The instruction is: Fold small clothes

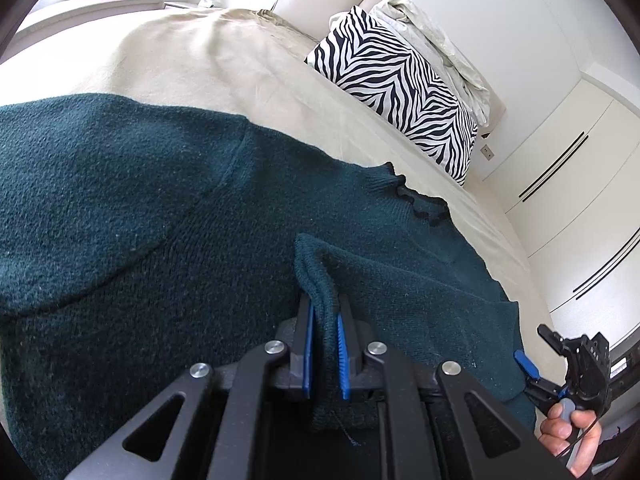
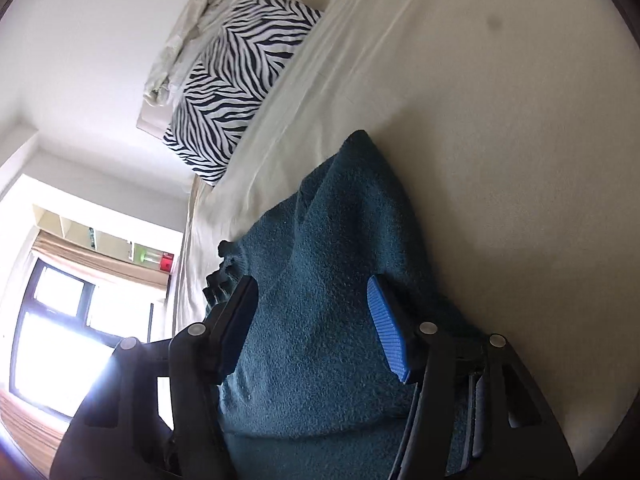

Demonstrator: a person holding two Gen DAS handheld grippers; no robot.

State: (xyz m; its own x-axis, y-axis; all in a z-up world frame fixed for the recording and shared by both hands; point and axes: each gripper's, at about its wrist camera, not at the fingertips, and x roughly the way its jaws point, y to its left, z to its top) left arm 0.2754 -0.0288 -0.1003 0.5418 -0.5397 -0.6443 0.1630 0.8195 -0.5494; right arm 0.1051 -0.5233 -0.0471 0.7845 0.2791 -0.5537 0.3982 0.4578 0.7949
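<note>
A dark teal knitted sweater (image 1: 160, 220) lies spread on the beige bed (image 1: 200, 60); its frilled collar (image 1: 420, 200) points toward the pillows. My left gripper (image 1: 325, 308) is shut on a raised fold of the sweater, which is pinched between the blue pads. My right gripper (image 1: 534, 344) sits at the sweater's right edge, held by a hand (image 1: 560, 428). In the right wrist view, the right gripper (image 2: 311, 286) stands open over the sweater (image 2: 320, 380). Fabric bulges between the fingers, and the blue pad (image 2: 388, 332) is bare.
A zebra-striped pillow (image 1: 400, 92) and a crumpled white cover (image 1: 440, 40) lie at the head of the bed. White wardrobe doors (image 1: 560, 200) stand to the right. A bright window (image 2: 52, 340) is beyond the bed (image 2: 500, 120).
</note>
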